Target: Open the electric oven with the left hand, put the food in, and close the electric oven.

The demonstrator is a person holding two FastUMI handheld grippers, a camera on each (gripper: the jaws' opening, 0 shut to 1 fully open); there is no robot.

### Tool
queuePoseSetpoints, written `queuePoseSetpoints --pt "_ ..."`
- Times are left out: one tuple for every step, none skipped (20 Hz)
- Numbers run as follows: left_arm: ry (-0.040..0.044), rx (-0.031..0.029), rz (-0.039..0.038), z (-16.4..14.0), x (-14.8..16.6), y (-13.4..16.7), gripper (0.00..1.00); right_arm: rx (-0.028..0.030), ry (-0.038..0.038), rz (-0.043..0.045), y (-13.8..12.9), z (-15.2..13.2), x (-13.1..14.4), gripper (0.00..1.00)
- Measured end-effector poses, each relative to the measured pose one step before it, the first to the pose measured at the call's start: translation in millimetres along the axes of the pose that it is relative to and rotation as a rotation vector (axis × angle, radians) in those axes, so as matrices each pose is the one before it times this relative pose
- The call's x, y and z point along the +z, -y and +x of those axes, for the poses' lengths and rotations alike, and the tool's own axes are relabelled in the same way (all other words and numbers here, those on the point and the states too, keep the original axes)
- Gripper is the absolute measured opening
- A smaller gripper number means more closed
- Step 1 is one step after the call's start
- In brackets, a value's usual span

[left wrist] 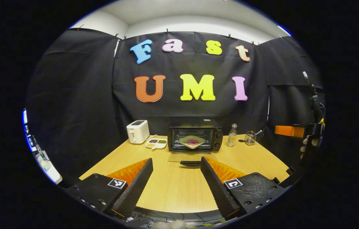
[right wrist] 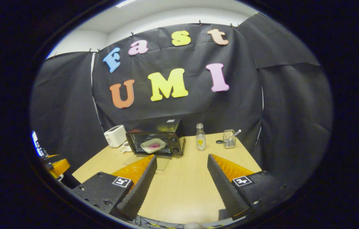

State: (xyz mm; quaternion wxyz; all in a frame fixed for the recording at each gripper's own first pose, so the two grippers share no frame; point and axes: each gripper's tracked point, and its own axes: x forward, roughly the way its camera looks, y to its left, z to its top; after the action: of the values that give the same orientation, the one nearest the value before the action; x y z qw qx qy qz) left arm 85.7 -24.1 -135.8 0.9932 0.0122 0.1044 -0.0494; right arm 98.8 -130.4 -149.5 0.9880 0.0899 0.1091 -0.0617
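Oven (left wrist: 195,138) at back middle of table (left wrist: 173,187), door (left wrist: 191,156) folded down flat, plate of food (left wrist: 192,142) inside on rack. Left to right along back: toaster (left wrist: 137,131), divided snack dish (left wrist: 156,143), oven, bottle (left wrist: 232,135), glass cup with spoon (left wrist: 250,137). Left gripper (left wrist: 177,165) fingers spread, nothing between. Right gripper (right wrist: 182,162) fingers also apart, empty, well short of oven.

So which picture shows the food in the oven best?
The left gripper view: it faces the open oven head-on, with the plate of pink food centred inside. The right gripper view sees the plate from the side, smaller and tilted.
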Motion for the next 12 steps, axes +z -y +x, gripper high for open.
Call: queuePoseSetpoints --pt "-0.01574 0.00206 0.00072 12.07 -3.84 9.24 0.96 0.00337 -0.00519 -0.02026 8.24 -3.27 1.77 0.96" --pt "-0.00146 -0.00417 0.00399 11.41 -1.94 8.86 0.96 0.01192 -0.00048 -0.01886 7.09 -3.14 1.99 0.96" --pt "-0.01002 -0.00355 0.00496 10.34 -4.77 8.80 0.96 0.02192 0.00205 -0.01273 2.91 -0.14 2.53 0.96" --pt "-0.01512 -0.00026 0.00895 10.18 -6.78 6.94 0.95 0.00700 -0.00287 -0.00837 4.77 1.05 0.75 0.96" --pt "-0.01534 -0.00438 0.00755 11.32 -7.69 6.07 0.95 -0.00076 -0.00610 -0.00188 5.16 1.37 -2.54 1.00" --pt "-0.02058 -0.00700 0.00180 8.13 -7.81 5.63 0.96 -0.00444 -0.00368 0.00398 4.78 0.59 1.00 0.96" --pt "-0.00799 -0.00866 0.00736 9.47 -5.26 5.19 0.96 -0.00348 0.00418 0.00580 2.55 0.42 2.80 0.96" --pt "-0.01702 -0.00586 0.01244 12.27 -7.81 2.29 0.96 -0.00499 0.00417 0.00691 3.77 -4.56 3.17 0.96" --pt "-0.03454 -0.00689 0.00245 14.54 -12.65 0.84 0.96 -0.00902 0.00287 -0.00028 2.61 -2.85 2.14 0.96" --pt "-0.02508 -0.01886 -0.00624 13.38 -11.09 4.11 0.96 -0.01858 -0.00310 -0.00191 4.06 -0.02 0.87 1.00" --pt "-0.01685 -0.01761 0.00358 12.82 -6.82 3.62 0.96 -0.02429 -0.00317 0.00014 3.38 2.27 -0.46 0.96" --pt "-0.01988 -0.01060 0.01479 14.50 -7.95 -0.19 0.96 -0.02089 -0.00091 -0.00100 1.29 2.16 2.23 0.96"
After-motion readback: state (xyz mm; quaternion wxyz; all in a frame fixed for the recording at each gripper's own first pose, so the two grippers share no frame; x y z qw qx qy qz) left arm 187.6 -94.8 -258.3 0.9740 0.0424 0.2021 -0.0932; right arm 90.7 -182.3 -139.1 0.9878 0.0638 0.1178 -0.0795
